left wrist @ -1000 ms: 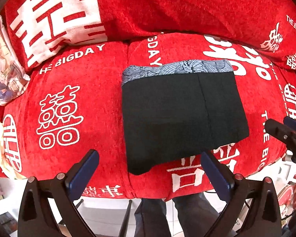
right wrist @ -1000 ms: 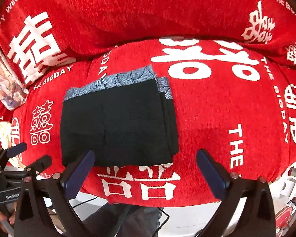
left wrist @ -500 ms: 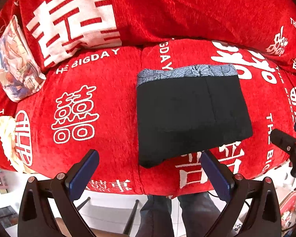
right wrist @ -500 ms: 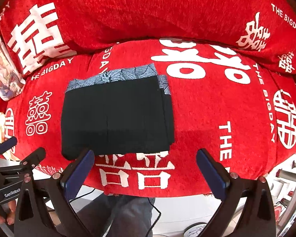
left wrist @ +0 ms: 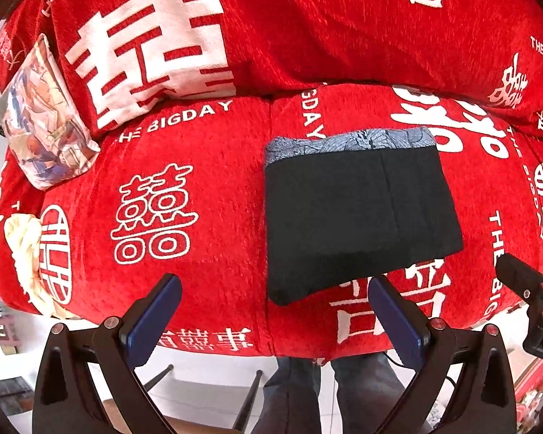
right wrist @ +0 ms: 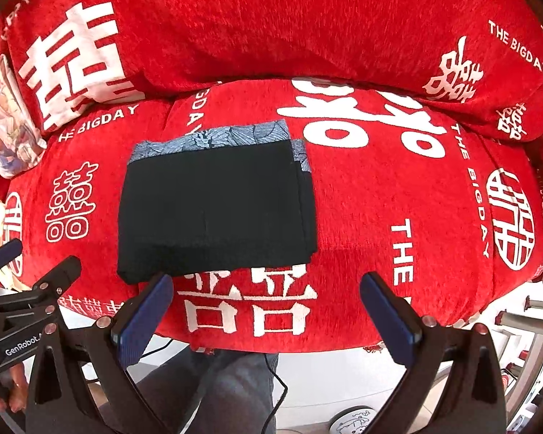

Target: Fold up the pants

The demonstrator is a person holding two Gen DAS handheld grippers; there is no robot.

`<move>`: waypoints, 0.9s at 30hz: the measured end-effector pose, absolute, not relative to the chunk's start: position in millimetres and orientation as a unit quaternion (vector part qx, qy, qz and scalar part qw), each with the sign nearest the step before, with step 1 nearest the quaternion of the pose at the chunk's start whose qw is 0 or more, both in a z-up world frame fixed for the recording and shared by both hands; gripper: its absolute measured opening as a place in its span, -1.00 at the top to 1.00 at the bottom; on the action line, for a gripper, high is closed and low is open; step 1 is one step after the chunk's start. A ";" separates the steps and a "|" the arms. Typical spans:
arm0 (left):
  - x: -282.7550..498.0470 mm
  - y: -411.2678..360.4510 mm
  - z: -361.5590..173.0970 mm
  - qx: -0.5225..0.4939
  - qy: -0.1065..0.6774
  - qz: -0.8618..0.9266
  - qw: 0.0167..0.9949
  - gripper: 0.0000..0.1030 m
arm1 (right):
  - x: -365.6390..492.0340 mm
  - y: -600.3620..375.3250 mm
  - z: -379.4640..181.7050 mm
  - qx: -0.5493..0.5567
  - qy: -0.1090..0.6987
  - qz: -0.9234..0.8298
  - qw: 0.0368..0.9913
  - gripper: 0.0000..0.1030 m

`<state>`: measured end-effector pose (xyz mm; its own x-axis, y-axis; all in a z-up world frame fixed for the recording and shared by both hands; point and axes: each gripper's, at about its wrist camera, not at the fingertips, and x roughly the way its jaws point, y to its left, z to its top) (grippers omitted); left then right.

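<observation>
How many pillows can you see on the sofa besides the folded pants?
1: a printed pillow leans at the sofa's left end, against the backrest, well left of the folded pants. Something cream-coloured lies below it; more may be out of frame.

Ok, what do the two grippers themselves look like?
Both match: the left gripper and right gripper have black angular frames with silver screws and flat dark-blue ribbed pads. In the right view, the left gripper's side reads "GenRobot" in white. Dark trousers show below.

folded pants (right wrist: 217, 206) on sofa (right wrist: 380, 188), right tool (right wrist: 266, 311) apparently empty
</observation>
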<state>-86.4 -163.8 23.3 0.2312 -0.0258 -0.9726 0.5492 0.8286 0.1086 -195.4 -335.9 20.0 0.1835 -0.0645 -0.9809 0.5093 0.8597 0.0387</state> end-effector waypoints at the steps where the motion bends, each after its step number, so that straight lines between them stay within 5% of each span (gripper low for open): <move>1: -86.2 -162.9 24.3 0.221 0.589 -0.191 0.753 -1.00 | -195.7 -333.6 21.7 0.182 0.609 -0.193 0.747 -0.99; 27: -86.7 -158.8 39.6 0.203 0.584 -0.186 0.764 -1.00 | -190.9 -324.2 47.9 0.167 0.596 -0.210 0.756 -0.99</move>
<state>-86.7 -158.8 39.6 0.2491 -0.0482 -0.9673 0.5213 0.8484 0.0920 -190.9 -324.2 47.9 0.2005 -0.1183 -0.9725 0.5172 0.8558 0.0025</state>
